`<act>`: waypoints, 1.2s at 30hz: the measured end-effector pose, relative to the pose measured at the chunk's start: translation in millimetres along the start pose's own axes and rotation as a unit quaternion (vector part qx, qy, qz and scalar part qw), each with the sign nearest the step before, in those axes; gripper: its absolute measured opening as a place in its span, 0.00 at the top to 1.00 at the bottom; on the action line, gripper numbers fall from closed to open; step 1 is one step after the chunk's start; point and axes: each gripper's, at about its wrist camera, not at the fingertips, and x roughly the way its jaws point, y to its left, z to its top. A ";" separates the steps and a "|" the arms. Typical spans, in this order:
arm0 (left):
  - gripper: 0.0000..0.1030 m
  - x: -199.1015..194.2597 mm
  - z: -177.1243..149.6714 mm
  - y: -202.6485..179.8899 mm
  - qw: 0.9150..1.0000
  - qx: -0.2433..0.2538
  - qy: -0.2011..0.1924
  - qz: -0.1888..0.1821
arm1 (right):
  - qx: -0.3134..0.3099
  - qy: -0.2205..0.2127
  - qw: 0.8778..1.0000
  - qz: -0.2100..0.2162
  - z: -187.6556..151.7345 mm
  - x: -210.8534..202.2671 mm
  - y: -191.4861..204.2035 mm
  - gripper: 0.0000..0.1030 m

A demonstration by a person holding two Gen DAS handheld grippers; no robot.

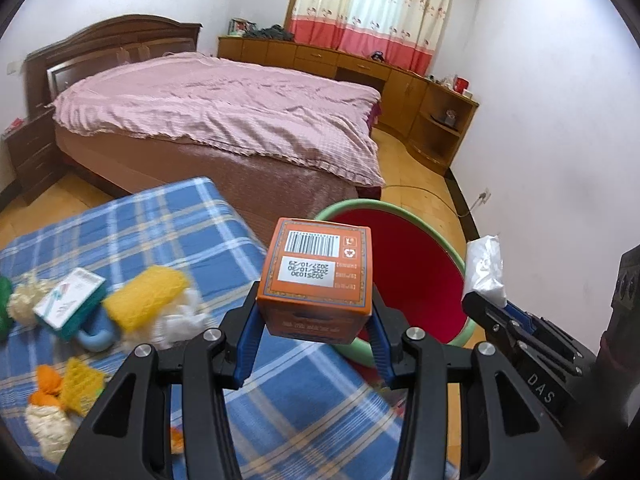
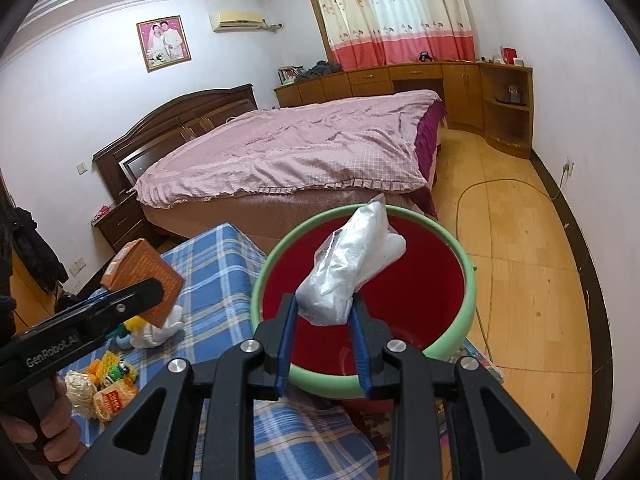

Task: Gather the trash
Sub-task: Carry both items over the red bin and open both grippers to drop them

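My left gripper (image 1: 314, 312) is shut on an orange carton (image 1: 316, 276) with a barcode label, held over the corner of the blue plaid cloth (image 1: 168, 232), just left of the red bin with a green rim (image 1: 424, 268). In the right wrist view the same carton (image 2: 140, 276) shows at the left in the left gripper (image 2: 160, 292). My right gripper (image 2: 324, 308) is shut on a crumpled clear plastic bag (image 2: 352, 268) and holds it above the open red bin (image 2: 420, 292). The bag (image 1: 486, 268) and right gripper (image 1: 476, 300) also appear at the left wrist view's right edge.
More litter lies on the plaid cloth: a white-and-teal box (image 1: 70, 300), yellow foam netting (image 1: 144, 300), white wrappers (image 1: 180, 320), an orange scrap (image 1: 46, 384), a snack packet (image 2: 114, 400). A pink-covered bed (image 1: 224, 112) stands behind. Wooden cabinets (image 1: 404, 88) line the far wall. A cable (image 2: 516, 188) runs over the floor.
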 end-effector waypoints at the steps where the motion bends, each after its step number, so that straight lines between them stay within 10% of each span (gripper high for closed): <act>1: 0.53 6.7 0.2 -3.0 1.000 0.002 0.004 -0.004 | 0.003 0.002 1.000 -0.001 -0.1 2.7 -2.5 0.72; 17: 0.54 80.1 -9.4 -35.0 0.998 0.034 0.053 -0.030 | 0.037 0.038 0.998 -0.021 -3.9 43.0 -47.3 0.72; 36: 0.43 51.6 -3.9 -36.3 0.999 0.030 0.029 -0.032 | 0.055 0.027 0.998 -0.016 -9.6 28.3 -47.2 0.60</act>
